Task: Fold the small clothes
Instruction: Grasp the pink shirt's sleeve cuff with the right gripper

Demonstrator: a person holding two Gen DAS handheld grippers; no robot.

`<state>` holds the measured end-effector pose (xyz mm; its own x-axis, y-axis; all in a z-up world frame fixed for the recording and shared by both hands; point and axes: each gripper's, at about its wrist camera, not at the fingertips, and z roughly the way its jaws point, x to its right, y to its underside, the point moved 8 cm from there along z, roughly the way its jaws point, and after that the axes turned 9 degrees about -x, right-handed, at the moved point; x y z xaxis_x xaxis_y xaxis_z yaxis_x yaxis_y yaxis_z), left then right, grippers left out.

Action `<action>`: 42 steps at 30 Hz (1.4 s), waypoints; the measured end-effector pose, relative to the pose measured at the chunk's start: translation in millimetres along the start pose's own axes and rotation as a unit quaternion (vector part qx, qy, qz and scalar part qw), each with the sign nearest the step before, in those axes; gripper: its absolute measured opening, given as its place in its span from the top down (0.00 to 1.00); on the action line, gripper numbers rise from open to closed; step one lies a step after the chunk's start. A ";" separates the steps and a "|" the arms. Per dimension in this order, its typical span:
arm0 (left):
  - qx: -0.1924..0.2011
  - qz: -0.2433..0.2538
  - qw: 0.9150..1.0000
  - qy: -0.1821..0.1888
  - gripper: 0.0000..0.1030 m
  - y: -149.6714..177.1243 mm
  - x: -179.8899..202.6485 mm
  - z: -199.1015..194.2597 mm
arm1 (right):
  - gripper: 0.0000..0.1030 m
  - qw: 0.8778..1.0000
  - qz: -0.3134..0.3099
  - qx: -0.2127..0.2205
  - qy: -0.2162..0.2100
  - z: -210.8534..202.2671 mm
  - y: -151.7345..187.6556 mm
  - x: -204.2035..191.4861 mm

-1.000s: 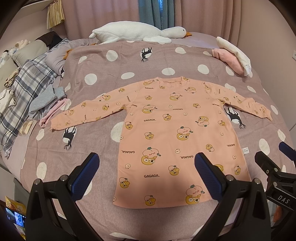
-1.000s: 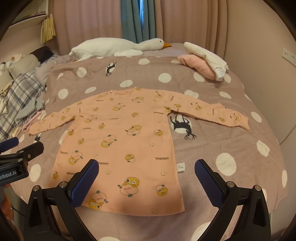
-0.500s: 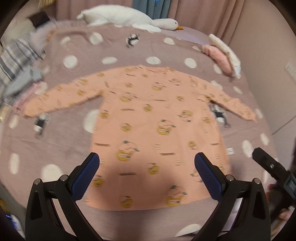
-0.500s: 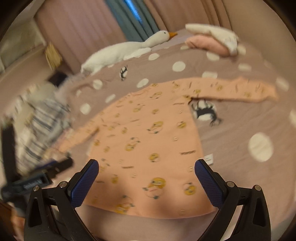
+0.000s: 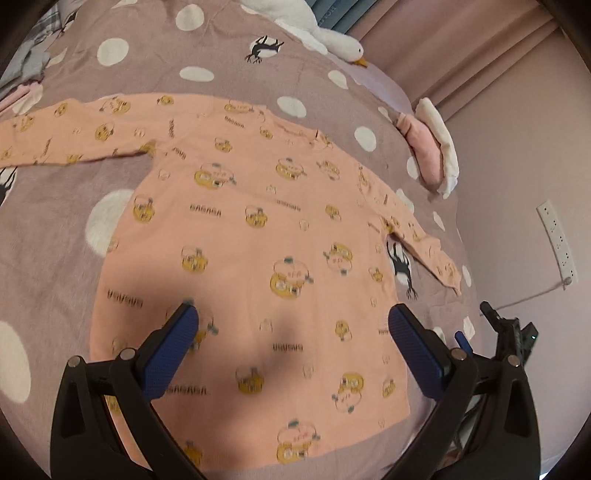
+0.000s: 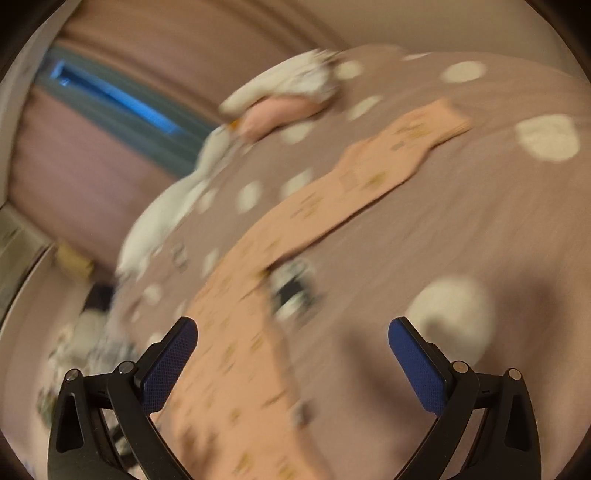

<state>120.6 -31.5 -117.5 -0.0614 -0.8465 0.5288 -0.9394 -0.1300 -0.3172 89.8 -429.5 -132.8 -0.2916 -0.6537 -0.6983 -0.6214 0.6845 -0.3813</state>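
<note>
A small peach long-sleeved top [image 5: 258,236] with yellow cartoon prints lies flat on the bed, both sleeves spread out. My left gripper [image 5: 291,325] is open and empty, low over the top's lower half. My right gripper [image 6: 291,332] is open and empty, near the top's right edge [image 6: 236,325]; its view is blurred. The right sleeve [image 6: 369,177] stretches away up and right. Part of the right gripper [image 5: 509,332] shows at the right edge of the left wrist view.
The bed has a mauve cover with white dots [image 5: 110,51]. A white goose plush [image 5: 325,33] lies at the head. A pink and white folded bundle [image 5: 432,147] sits at the far right. Other clothes [image 5: 29,62] lie at the far left. A wall with a socket strip [image 5: 557,240] stands right.
Both grippers have moved forward and down toward the top, tilting. The left now hovers over the lower body; the right has swung toward the right sleeve side. Both stay open.
</note>
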 end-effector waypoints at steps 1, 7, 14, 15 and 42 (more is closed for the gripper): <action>0.002 0.002 1.000 -0.001 0.00 -4.8 -0.1 3.1 | 0.01 1.000 0.008 0.009 0.007 2.1 -11.1 10.3; -0.005 -0.006 1.000 -0.010 0.00 -26.9 -6.1 26.1 | 0.01 0.997 0.057 0.019 0.044 20.3 -71.2 54.3; -0.022 0.007 0.999 -0.025 0.00 -43.6 3.9 48.3 | 0.01 0.993 0.105 0.047 0.018 41.9 -120.5 83.3; -0.022 0.008 0.999 -0.025 0.00 -44.9 5.1 50.0 | 0.01 0.993 0.108 0.053 0.017 44.4 -127.4 83.9; 0.018 -0.031 0.998 -0.045 0.00 -55.1 -48.7 0.5 | 0.92 0.991 -0.108 0.025 0.077 58.7 -158.0 -132.6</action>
<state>175.6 16.7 -126.2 0.0278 -0.8792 0.4757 -0.9277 -0.1999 -0.3153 269.4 -432.0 -15.4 -0.2662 -0.8256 -0.4975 -0.6462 0.5359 -0.5434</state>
